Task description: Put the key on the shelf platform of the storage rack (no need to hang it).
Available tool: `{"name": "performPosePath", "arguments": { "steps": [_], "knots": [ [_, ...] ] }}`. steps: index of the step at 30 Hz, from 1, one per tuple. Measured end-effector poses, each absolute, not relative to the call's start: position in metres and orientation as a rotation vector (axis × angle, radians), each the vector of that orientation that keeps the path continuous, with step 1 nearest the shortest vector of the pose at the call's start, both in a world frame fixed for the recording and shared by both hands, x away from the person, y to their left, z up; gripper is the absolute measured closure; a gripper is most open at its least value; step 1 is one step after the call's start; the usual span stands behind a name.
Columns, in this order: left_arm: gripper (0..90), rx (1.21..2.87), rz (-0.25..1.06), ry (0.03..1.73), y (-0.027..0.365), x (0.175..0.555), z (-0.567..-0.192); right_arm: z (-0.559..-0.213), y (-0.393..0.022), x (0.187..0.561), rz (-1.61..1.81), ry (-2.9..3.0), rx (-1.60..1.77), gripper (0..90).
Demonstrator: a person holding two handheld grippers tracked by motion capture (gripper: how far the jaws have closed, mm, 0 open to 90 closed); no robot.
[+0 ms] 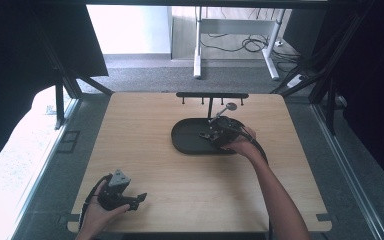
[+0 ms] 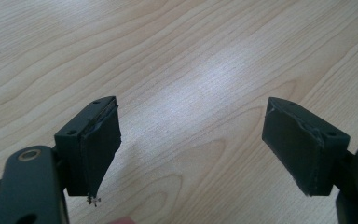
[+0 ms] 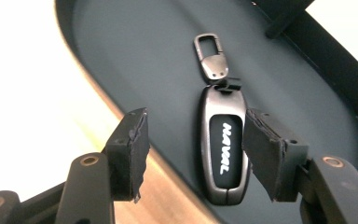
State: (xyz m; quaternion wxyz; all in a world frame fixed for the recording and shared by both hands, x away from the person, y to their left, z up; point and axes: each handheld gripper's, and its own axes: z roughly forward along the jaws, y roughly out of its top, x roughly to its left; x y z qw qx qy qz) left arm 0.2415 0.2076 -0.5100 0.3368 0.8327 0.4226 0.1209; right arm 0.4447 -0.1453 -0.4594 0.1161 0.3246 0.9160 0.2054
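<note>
My table point(image 1: 180, 175) of pale wood with fine grain, smooth, the tray point(image 3: 135, 60) dark and matt, the key fob point(image 3: 223, 149) of glossy grey metal, my pads point(image 2: 100, 149) of black rubber, matt, torn edges

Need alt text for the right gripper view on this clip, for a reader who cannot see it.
A metal key fob with a clip lies in a dark oval tray, between the open jaws of the right gripper, close to one jaw and not yet gripped. Pale wooden table shows beyond the tray's rim.
</note>
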Motion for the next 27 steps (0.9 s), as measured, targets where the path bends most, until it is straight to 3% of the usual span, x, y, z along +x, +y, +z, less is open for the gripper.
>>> {"name": "performPosePath", "arguments": {
  "steps": [27],
  "knots": [
    [19.8,2.189,0.315,1.093,0.203,0.241,-0.512,-0.457,-0.153,0.386,0.783,2.694,0.825,43.3]
  ]
}}
